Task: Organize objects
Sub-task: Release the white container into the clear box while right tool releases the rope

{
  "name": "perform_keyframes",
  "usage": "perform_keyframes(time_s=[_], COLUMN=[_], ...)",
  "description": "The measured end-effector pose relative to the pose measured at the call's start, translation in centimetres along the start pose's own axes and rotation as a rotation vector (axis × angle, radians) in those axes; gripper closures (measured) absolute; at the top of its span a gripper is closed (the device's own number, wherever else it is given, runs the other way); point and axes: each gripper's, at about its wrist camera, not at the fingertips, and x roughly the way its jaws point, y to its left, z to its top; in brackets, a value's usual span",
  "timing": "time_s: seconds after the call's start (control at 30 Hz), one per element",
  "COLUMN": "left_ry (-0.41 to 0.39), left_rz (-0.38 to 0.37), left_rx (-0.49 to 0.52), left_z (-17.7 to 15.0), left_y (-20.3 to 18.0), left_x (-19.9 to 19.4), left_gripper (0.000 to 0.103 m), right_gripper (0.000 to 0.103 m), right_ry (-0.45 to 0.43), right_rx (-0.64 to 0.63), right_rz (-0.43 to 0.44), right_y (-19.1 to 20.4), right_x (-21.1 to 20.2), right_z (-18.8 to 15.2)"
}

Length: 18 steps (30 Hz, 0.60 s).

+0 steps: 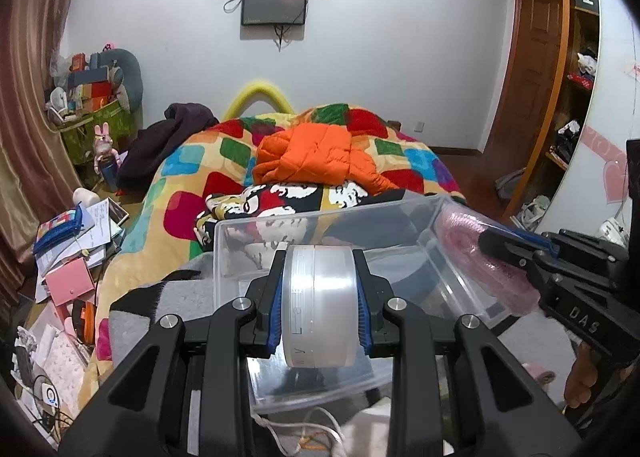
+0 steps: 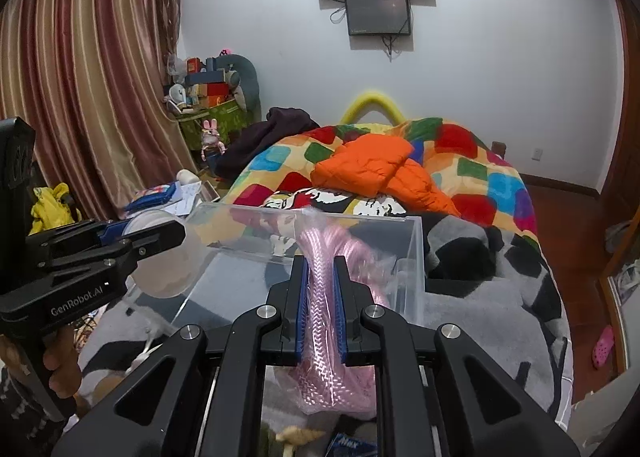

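Observation:
A clear plastic box (image 1: 240,257) stands on the bed; it also shows in the right wrist view (image 2: 416,257). My left gripper (image 1: 319,265) is shut on a round translucent white case (image 1: 320,305) and holds it over the box's near side. My right gripper (image 2: 321,269) is shut on a pink braided cable in a clear bag (image 2: 320,321), held at the box's near right corner. The bag (image 1: 472,253) and the right gripper (image 1: 500,247) show at the right of the left wrist view. The left gripper (image 2: 160,233) with the case (image 2: 168,265) shows at left in the right wrist view.
The bed carries a colourful patchwork quilt (image 1: 192,161), an orange puffer jacket (image 1: 316,153) and a grey and black blanket (image 2: 480,297). Papers and pouches (image 1: 76,249) pile up left of the bed. A wooden shelf unit (image 1: 576,97) stands at right. A white cord (image 1: 304,433) lies below the box.

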Motion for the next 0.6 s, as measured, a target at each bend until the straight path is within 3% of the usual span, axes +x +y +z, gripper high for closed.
perform_keyframes(time_s=[0.6], left_ry=[0.134], left_rz=[-0.022], left_rx=[-0.027], left_z=[-1.1], left_y=[1.6], left_x=[4.1], left_gripper=[0.074], right_gripper=[0.095], right_ry=[0.087], right_rx=[-0.054], right_rz=[0.023], right_y=[1.1], right_x=[3.0], right_z=[-1.1])
